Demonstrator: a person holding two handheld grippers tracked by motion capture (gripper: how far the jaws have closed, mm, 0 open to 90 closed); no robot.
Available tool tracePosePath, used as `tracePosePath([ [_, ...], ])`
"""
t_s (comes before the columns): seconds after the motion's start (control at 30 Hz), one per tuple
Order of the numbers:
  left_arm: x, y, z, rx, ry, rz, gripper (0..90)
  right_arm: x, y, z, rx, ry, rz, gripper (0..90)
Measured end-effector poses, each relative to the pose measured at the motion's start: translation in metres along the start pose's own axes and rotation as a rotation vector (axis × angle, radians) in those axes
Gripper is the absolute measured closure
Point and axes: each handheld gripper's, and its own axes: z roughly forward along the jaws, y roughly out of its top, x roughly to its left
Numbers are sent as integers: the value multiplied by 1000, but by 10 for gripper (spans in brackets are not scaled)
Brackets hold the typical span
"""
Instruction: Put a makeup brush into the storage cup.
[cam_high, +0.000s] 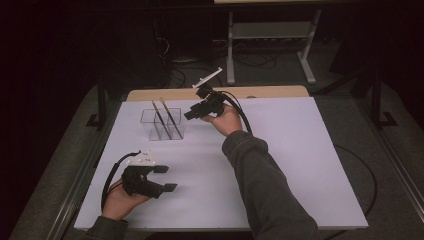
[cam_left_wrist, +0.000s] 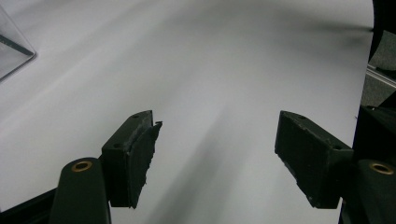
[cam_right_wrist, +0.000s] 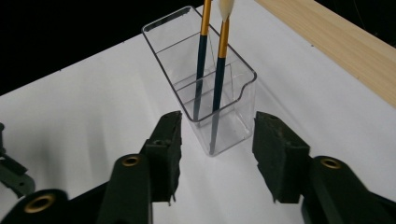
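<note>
Dark room, white table (cam_high: 300, 165). One clear holder (cam_high: 162, 123) with two brushes (cam_high: 167, 117), probably in separate compartments. Right gripper (cam_high: 192, 114) just beside it, jaws apart, empty; left gripper (cam_high: 165, 179) likewise.

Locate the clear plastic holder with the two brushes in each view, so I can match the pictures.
High view: the clear holder stands upper left of centre on the white table, left of the right gripper.
Left gripper view: one clear corner at the upper left edge.
Right gripper view: upper centre, beyond the open jaws, apart from them.
Shared landmark: the white table surface.
</note>
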Motion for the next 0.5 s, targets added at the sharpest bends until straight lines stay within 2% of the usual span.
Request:
tracePosePath([
  [0.2, -1, -1, 1, 1, -2, -11, 282, 2, -7, -9, -21, 4, 32, 478],
  [0.3, -1, 0, 1, -5, 3, 7, 280, 2, -11, -13, -23, -5, 11, 464],
  [0.37, 0, 0, 0, 0, 2, -3, 280, 3, -12, -16, -23, 0, 25, 452],
  [0.4, 0, -1, 1, -3, 1, -11, 280, 2, -13, -18, -23, -6, 10, 450],
  [0.43, 1, -1, 0, 3, 2, -15, 280, 3, -13, -20, -33, -4, 17, 450],
  [0.5, 1, -1, -1, 2, 5, -10, 278, 4, -15, -25, -40, -4, 19, 443],
])
